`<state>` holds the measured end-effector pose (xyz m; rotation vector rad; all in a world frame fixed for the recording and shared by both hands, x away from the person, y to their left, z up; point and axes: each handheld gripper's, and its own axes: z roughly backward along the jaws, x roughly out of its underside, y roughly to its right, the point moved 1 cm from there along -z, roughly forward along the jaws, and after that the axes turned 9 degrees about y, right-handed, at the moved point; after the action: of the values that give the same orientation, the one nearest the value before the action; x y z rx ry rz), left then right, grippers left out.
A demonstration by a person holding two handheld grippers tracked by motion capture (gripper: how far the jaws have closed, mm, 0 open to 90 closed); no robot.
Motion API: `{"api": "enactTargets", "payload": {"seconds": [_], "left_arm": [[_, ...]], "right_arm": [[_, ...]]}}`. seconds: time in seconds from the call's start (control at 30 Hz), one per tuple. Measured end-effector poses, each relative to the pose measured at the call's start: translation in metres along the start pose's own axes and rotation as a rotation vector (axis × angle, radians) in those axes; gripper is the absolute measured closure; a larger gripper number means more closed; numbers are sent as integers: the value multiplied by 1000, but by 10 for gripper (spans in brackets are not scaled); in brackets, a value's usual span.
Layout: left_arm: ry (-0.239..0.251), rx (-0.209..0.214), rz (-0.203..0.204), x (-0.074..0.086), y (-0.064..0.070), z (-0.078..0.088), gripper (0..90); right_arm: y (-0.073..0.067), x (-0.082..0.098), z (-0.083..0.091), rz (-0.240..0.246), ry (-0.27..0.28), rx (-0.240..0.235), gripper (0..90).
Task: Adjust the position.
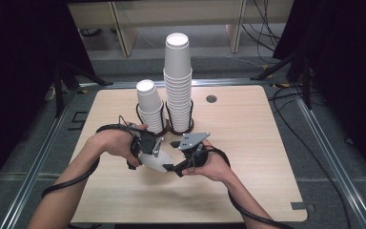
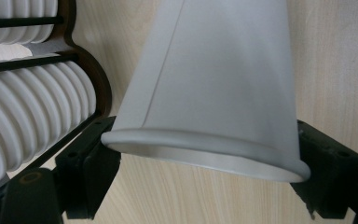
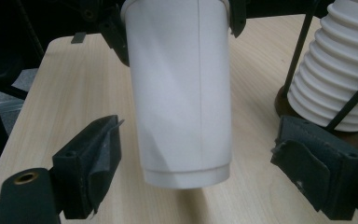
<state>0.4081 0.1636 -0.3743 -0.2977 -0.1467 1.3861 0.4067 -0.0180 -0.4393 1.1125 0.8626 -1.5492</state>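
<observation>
Two hand-held black two-jaw grippers meet over the middle of the table: the left gripper (image 1: pixel 158 151) is clamped on the rim end of a single white paper cup (image 1: pixel 156 161), its jaws pressing either side of the rolled lip, while the right gripper (image 1: pixel 174 155) stands with its jaws spread wide on both sides of the cup's base end, the pads clear of the cup wall. Beneath them lies the rounded, light wood-grain table (image 1: pixel 248 143), framed by grey floor and dark curtains. At the table's far side rises the tall stack of white paper cups (image 1: pixel 177 78), seated in a dark wire holder (image 1: pixel 179 128) with a round base; just beside it, to the left in the high view, stands the shorter stack of white paper cups (image 1: pixel 149 106) in a matching dark holder (image 1: pixel 138 112). The held cup hangs tilted just above the tabletop, in front of the two stacks and apart from them, its mouth toward the left gripper and its bottom toward the right. In the right gripper view the cup's side seam runs straight down the wall. A small dark round grommet (image 1: pixel 211 99) sits in the tabletop to the right of the tall stack.
</observation>
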Motion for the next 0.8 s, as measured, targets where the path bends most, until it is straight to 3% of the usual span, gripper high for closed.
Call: {"api": "enactTargets", "payload": {"seconds": [0.6,0.63,0.67,0.7,0.73,0.77,0.8], "left_arm": [[-7,3,-14,-2,0,0,165],[-8,5,-13,-2,0,0,164],[-8,5,-15,-2,0,0,165],[-7,3,-15,-1,0,0,164],[-10,5,-16,-1,0,0,164],[12,4,8,-1,2,-2,164],[14,4,10,-1,2,-2,164]], "right_arm": [[-2,-7,-24,22,-19,-37,157],[-2,-7,-25,17,-19,-42,157],[-5,-6,-26,-23,-24,-36,157],[-3,-6,-27,13,-23,-51,157],[-6,-6,-28,-26,-20,-43,157],[-6,-6,-29,-21,-33,-45,158],[-4,-6,-31,22,-22,-54,158]]}}
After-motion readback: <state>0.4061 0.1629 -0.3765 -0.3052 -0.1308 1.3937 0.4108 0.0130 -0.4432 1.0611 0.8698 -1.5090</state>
